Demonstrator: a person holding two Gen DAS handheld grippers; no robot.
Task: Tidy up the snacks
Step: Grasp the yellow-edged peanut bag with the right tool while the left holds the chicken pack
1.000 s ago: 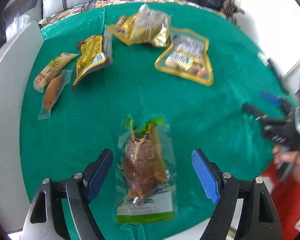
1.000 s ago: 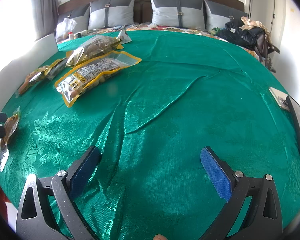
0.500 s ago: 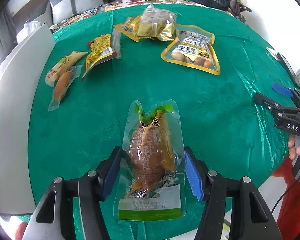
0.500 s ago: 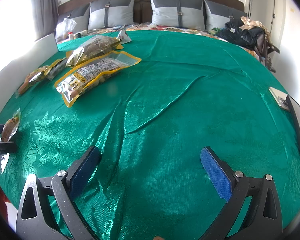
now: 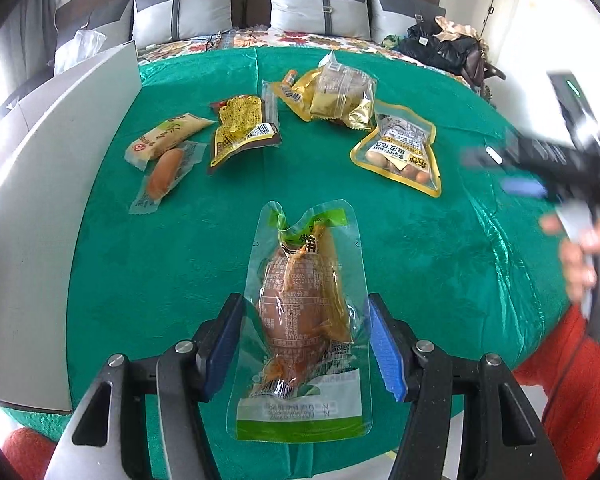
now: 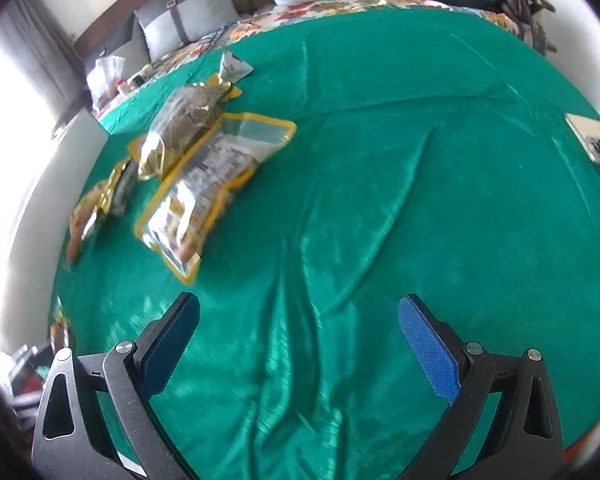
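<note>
A clear vacuum pouch with a brown snack and a green band hangs a little above the green tablecloth. My left gripper is shut on it, its blue pads pressing the pouch's two side edges. My right gripper is open over bare cloth with nothing between its fingers; in the left wrist view it shows blurred at the right. Farther back lie a yellow-rimmed peanut pouch, a pile of gold bags, a dark and yellow pack, a beige stick pack and a wrapped sausage.
A white board stands along the table's left side. A person's hand and red sleeve are at the right. A flat device lies at the table's right edge. A bed with grey pillows is behind.
My left gripper has shut on the clear pouch and raised it off the cloth. My right gripper has moved and rolled, so its view now tilts toward the snacks on the left.
</note>
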